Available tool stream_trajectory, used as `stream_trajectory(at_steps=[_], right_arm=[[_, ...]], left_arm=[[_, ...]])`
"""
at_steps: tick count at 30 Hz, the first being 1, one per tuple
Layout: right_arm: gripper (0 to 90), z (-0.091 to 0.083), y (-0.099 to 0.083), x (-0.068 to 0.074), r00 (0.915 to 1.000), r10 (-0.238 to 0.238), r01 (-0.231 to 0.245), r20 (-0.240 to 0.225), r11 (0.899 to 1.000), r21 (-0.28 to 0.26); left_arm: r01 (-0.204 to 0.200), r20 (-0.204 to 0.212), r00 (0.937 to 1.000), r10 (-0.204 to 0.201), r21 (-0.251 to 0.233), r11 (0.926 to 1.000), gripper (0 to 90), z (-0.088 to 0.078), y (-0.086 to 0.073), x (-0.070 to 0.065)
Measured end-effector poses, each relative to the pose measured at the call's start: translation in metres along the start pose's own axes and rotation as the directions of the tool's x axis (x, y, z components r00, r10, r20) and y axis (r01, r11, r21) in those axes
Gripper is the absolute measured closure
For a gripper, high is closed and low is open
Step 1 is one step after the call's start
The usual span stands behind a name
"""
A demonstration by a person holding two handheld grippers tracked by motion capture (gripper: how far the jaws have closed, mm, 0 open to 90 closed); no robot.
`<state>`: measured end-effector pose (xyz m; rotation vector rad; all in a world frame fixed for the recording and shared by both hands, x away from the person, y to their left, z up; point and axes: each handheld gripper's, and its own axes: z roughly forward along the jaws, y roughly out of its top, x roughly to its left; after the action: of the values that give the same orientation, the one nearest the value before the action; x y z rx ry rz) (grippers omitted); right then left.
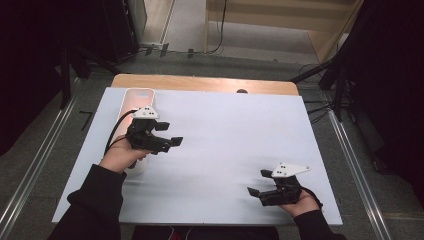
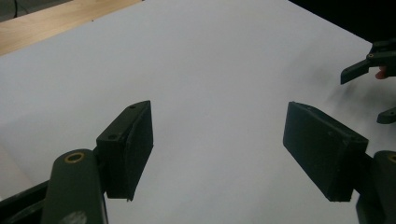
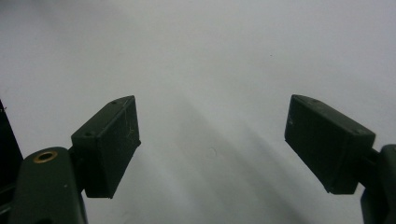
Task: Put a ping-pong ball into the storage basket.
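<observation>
White sheet (image 1: 225,135), white tray (image 1: 140,97) behind left gripper (image 1: 170,141), jaws apart.

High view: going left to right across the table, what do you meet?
White container → left gripper → bare white sheet → right gripper.

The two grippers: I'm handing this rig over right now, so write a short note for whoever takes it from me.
Left gripper: jaws open, nothing between them, held over the white sheet beside a white tray at the far left.
Right gripper: jaws open, nothing between them, near the sheet's front right.
Tray: lies along the sheet's left edge, partly hidden by the left hand; I cannot tell what it holds.
Done: nothing is picked up.
Left: probably the first grasp, likely at the tray.
</observation>
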<state>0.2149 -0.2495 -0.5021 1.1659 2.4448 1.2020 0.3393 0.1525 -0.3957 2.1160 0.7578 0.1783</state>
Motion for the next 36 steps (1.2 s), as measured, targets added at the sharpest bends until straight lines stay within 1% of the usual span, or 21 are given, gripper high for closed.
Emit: stream_trajectory(at_steps=[2, 3, 6, 9, 10, 13, 15, 16, 19, 22, 28, 32, 36], right_arm=[[16.4, 0.000, 0.000, 0.000, 1.0000, 0.000, 0.000, 0.000, 1.000, 0.000], [16.4, 0.000, 0.000, 0.000, 1.0000, 0.000, 0.000, 0.000, 1.000, 0.000], [16.4, 0.000, 0.000, 0.000, 1.0000, -0.001, 0.001, 0.000, 1.000, 0.003], [16.4, 0.000, 0.000, 0.000, 1.0000, -0.004, 0.004, 0.001, 1.000, 0.002], [16.4, 0.000, 0.000, 0.000, 1.0000, -0.003, 0.003, 0.000, 1.000, 0.003], [16.4, 0.000, 0.000, 0.000, 1.0000, -0.004, 0.004, 0.000, 1.000, 0.004], [16.4, 0.000, 0.000, 0.000, 1.0000, -0.003, 0.003, -0.001, 1.000, 0.004], [16.4, 0.000, 0.000, 0.000, 0.9999, -0.011, 0.011, -0.001, 1.000, 0.003], [16.4, 0.000, 0.000, 0.000, 0.9999, -0.012, 0.012, -0.002, 1.000, 0.004], [16.4, 0.000, 0.000, 0.000, 0.9999, -0.011, 0.011, -0.002, 1.000, 0.003], [16.4, 0.000, 0.000, 0.000, 1.0000, -0.008, 0.008, -0.003, 1.000, 0.005], [16.4, 0.001, 0.000, 0.001, 1.0000, -0.001, 0.001, -0.006, 1.000, 0.006], [16.5, 0.001, 0.000, 0.001, 1.0000, -0.003, 0.003, -0.007, 1.000, 0.006]], left_arm=[[0.001, 0.004, 1.0000, -0.001, -0.005, 1.0000, 24.7, -0.001, -0.002, -0.002], [-0.009, 0.001, 1.0000, 0.009, -0.004, 1.0000, 24.7, -0.001, -0.003, -0.002], [-0.013, 0.008, 0.9999, 0.014, -0.009, 0.9999, 24.7, -0.003, -0.007, -0.005], [-0.013, 0.016, 0.9998, 0.013, -0.007, 0.9999, 24.7, -0.004, -0.012, -0.007], [-0.007, 0.019, 0.9998, 0.007, -0.009, 0.9999, 24.7, -0.004, -0.013, -0.008], [-0.013, 0.024, 0.9996, 0.013, -0.004, 0.9999, 24.7, -0.004, -0.018, -0.010], [-0.021, 0.024, 0.9995, 0.021, -0.004, 0.9998, 24.7, -0.004, -0.021, -0.013], [-0.023, 0.030, 0.9993, 0.023, -0.002, 0.9997, 24.7, -0.004, -0.023, -0.014], [-0.033, 0.027, 0.9991, 0.033, 0.010, 0.9994, 24.7, -0.002, -0.027, -0.017], [-0.044, 0.026, 0.9987, 0.044, 0.012, 0.9990, 24.6, 0.000, -0.030, -0.020], [-0.042, 0.027, 0.9988, 0.041, 0.006, 0.9991, 24.5, 0.000, -0.034, -0.022], [-0.029, 0.033, 0.9990, 0.029, 0.004, 0.9996, 24.5, 0.001, -0.037, -0.022], [-0.035, 0.039, 0.9987, 0.035, 0.010, 0.9993, 24.5, 0.002, -0.041, -0.024]])
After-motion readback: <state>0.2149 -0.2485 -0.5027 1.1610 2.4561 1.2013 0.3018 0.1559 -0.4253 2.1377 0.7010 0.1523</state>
